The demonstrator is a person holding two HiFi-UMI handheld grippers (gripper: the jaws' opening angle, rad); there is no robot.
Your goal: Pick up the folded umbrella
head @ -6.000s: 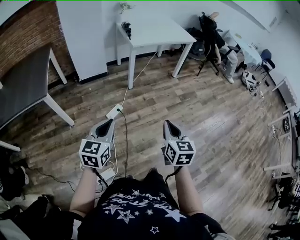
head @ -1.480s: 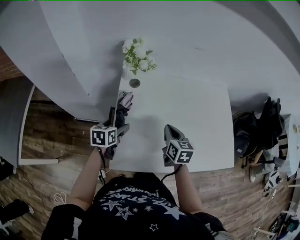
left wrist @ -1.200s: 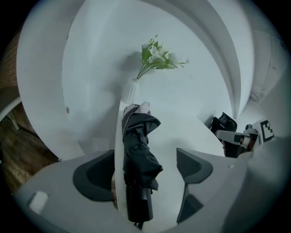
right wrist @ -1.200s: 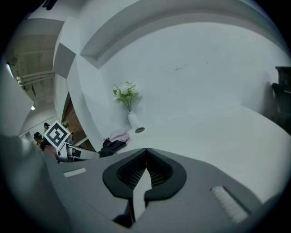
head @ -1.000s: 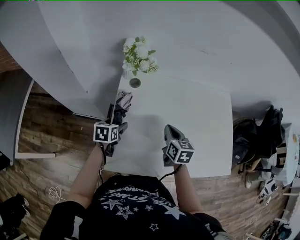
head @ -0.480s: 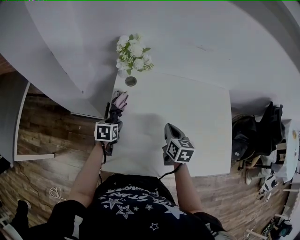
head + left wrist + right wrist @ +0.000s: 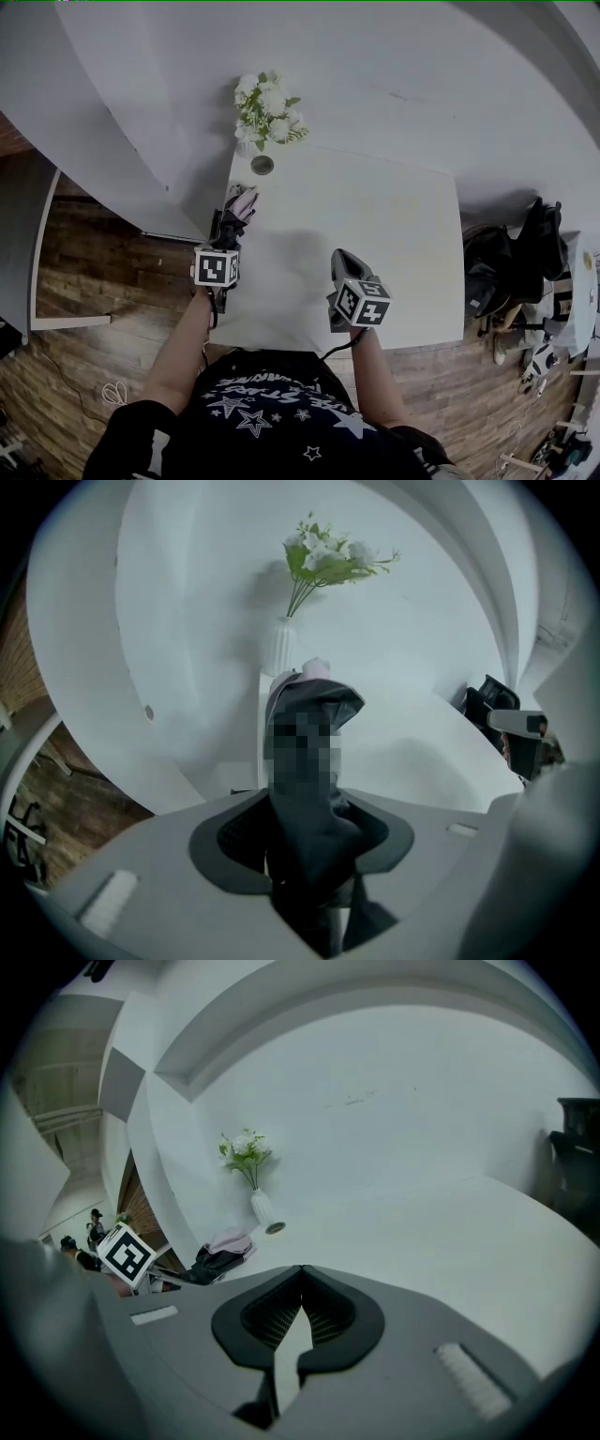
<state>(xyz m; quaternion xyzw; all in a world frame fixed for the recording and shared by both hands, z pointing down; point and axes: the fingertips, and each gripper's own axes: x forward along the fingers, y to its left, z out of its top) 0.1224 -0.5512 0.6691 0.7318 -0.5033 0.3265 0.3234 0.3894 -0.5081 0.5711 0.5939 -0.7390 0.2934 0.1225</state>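
Observation:
The folded umbrella [image 7: 240, 206], dark with a pink end, lies along the left edge of the white table [image 7: 384, 234]. My left gripper [image 7: 225, 240] is over its near end. In the left gripper view the umbrella [image 7: 319, 701] runs up between the jaws of the left gripper [image 7: 306, 829]. The jaws are closing and both pads touch its dark fabric. My right gripper [image 7: 342, 259] hovers over the table's near middle, its tips together and nothing between them [image 7: 302, 1273]. The right gripper view shows the umbrella [image 7: 221, 1251] far off to the left.
A white vase of flowers [image 7: 265, 108] and a small round cup [image 7: 262, 165] stand at the table's far left corner, just beyond the umbrella. A white wall rises behind. Wooden floor drops off left of the table edge. Black bags [image 7: 492, 272] sit at the right.
The left gripper has settled over the umbrella's near end, with the umbrella now between its jaws. The right gripper has stayed where it was.

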